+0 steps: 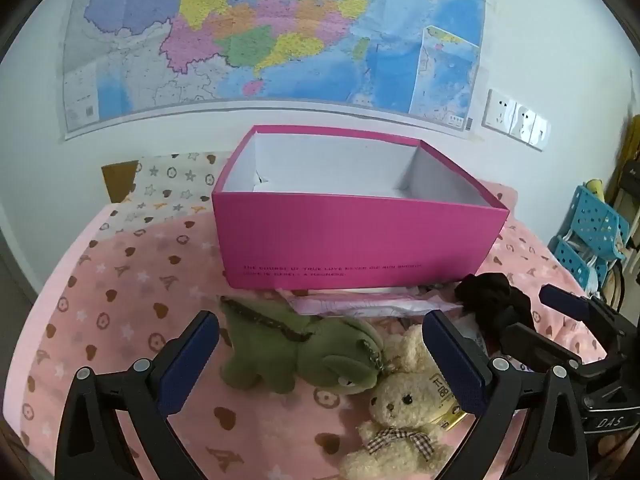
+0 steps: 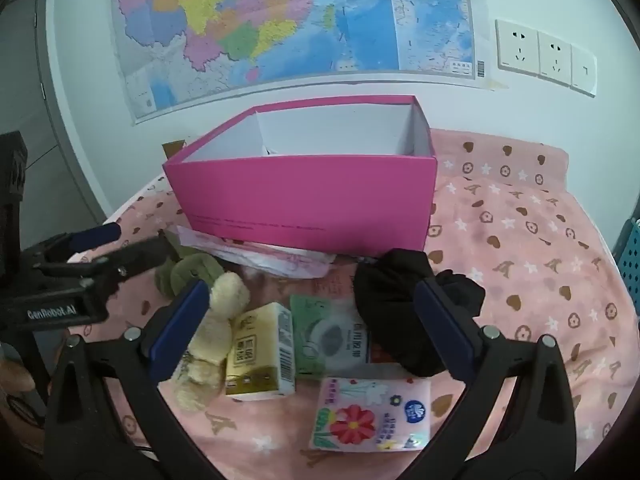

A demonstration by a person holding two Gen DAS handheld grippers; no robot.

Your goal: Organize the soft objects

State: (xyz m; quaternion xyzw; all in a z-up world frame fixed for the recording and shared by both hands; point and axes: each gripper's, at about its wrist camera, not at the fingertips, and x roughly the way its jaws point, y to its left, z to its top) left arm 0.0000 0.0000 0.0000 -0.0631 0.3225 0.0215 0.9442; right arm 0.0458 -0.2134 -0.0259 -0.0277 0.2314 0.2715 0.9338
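both tongs, left tongs (image 1: 320,360) and right tongs (image 2: 316,328), are spread and empty; the green plush dinosaur (image 1: 296,348) looks light and squashy, best pinched at its thick body.

Before you: a surface under a pink blanket (image 2: 520,240) printed with hearts, stars and flowers. On it you have:
- pink box (image 2: 312,200), open-topped, toward the wall
- pale pink flat packet (image 1: 360,306), partly under the box's front edge
- green plush toy (image 1: 296,344)
- cream teddy bear (image 1: 400,412)
- yellow tissue pack (image 2: 260,352)
- green-and-white pack (image 2: 320,336)
- floral tissue pack (image 2: 368,416)
- black fabric bundle (image 2: 392,300)
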